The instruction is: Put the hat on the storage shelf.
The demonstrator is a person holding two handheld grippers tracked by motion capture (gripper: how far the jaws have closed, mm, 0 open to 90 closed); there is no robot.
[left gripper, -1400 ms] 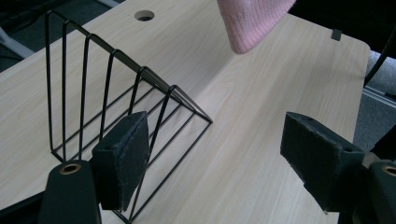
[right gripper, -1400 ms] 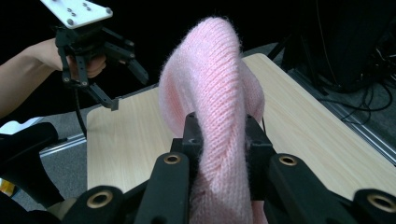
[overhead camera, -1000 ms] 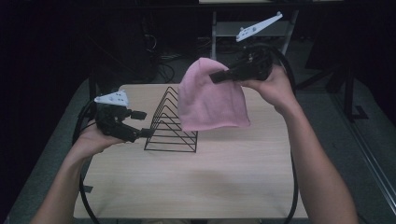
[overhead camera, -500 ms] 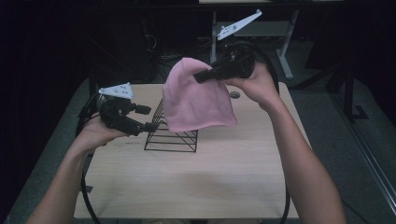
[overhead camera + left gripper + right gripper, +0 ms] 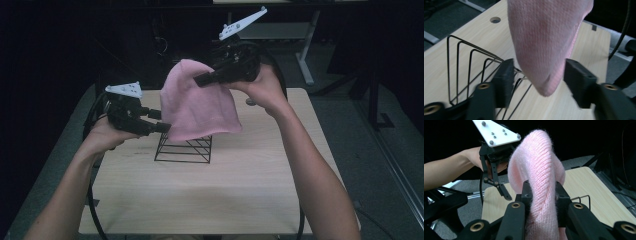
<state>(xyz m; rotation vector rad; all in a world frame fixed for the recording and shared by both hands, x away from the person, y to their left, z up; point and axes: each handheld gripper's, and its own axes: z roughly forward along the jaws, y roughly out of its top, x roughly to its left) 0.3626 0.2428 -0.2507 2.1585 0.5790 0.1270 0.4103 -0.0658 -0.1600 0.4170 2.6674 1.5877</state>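
A pink knit hat (image 5: pixel 199 107) hangs in the air above the wire rack (image 5: pixel 184 148) near the bench's (image 5: pixel 210 195) middle, pinched at its top by my right jaws (image 5: pixel 201 80); my left jaws (image 5: pixel 537 75) stand spread around its lower corner.

We count one pink knit hat (image 5: pixel 199 107) at the centre of the frame, one black wire rack (image 5: pixel 183 148) just below it, one wooden table (image 5: pixel 215 195) across the lower half, and two grippers: the left gripper (image 5: pixel 162 122) at mid-left, the right gripper (image 5: pixel 200 80) above centre.
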